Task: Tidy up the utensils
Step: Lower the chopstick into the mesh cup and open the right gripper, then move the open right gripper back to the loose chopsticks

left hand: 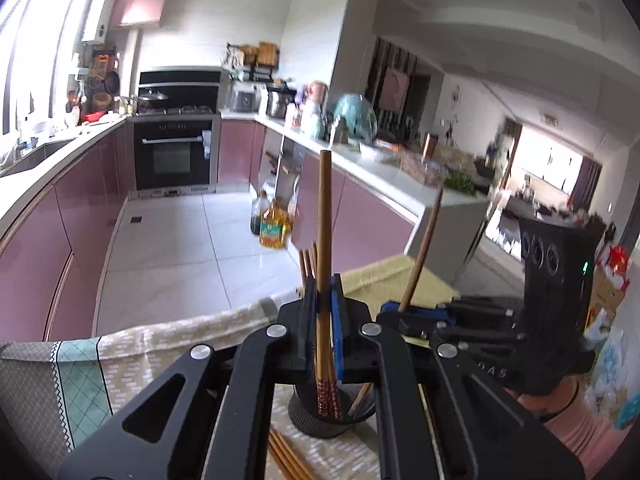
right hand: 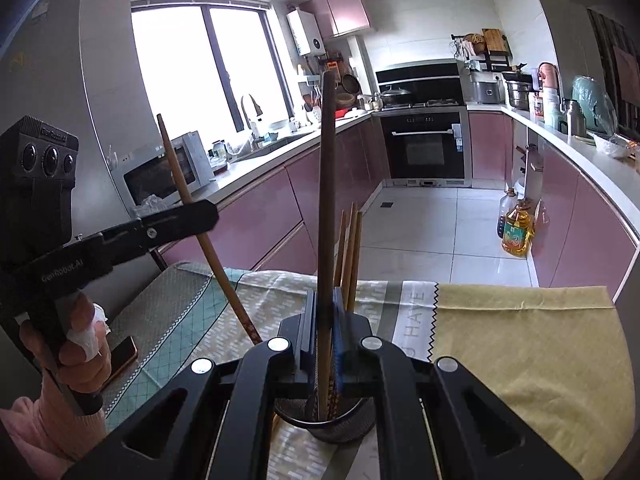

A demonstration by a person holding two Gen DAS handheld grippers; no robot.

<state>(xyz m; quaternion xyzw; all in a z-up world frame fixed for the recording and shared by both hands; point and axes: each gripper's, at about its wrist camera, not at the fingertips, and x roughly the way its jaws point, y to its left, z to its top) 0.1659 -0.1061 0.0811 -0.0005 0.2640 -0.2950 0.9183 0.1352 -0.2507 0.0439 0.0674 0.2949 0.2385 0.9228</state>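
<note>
In the left wrist view my left gripper is shut on an upright wooden chopstick. Its patterned lower end dips into the black mesh holder below the jaws. Further chopsticks stand in that holder. To the right, my right gripper is shut on a second, tilted chopstick. The right wrist view shows my right gripper clamped on a dark chopstick over the holder. My left gripper stands at the left, shut on its chopstick.
Several loose chopsticks lie on the patterned tablecloth in front of the holder. A yellow cloth covers the table's right part, and a phone lies at its left. Oil bottles stand on the kitchen floor beyond.
</note>
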